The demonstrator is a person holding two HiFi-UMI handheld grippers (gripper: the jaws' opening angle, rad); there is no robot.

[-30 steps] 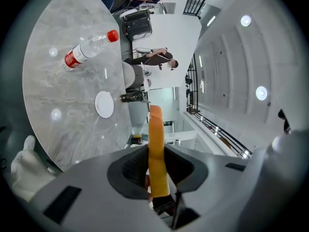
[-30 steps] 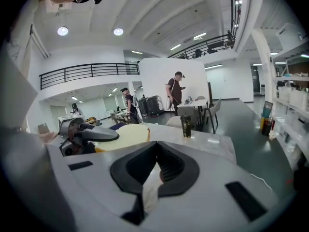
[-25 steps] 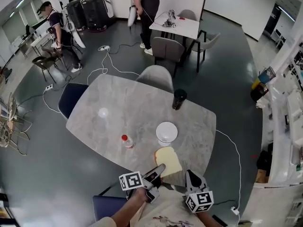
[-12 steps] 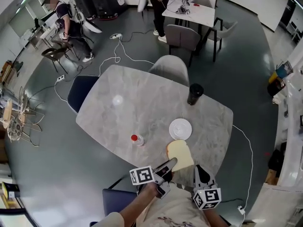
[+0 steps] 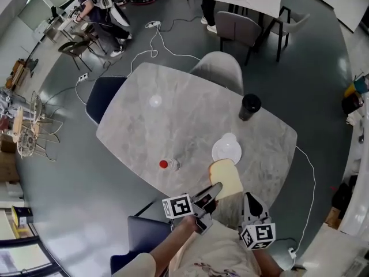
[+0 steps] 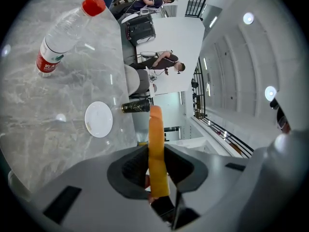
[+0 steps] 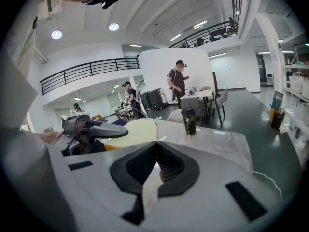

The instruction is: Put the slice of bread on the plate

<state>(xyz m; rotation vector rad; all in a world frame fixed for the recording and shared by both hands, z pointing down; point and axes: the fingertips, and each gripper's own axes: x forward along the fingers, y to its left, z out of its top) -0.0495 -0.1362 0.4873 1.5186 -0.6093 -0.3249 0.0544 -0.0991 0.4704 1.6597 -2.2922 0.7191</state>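
— What is the left gripper [image 6: 157, 170] doing?

— Its two dark ribbed pads are pinching the slice of bread [image 5: 226, 178] by its near edge. Seen along the jaws, the slice is showing edge-on, a thin orange-brown crust standing straight up between them.

— And from the head view?

— There the bread is showing its pale, soft-looking face, squarish with a rounded top. It is sitting over the near edge of the table [image 5: 173, 108], just on the person's side of the plate [image 5: 226, 150], and is not lying on it.

— How is the plate looking?

— Small, round, white and glossy, lying flat on the grey marbled tabletop. A clear plastic bottle [image 5: 167, 165] with a red cap is standing to its left, and a dark cylindrical cup [image 5: 249, 107] is standing beyond it.

— Is the right gripper [image 5: 249, 202] carrying anything?

— No, its jaws are pressing together with nothing between them, hanging just beside the bread at the table's edge.
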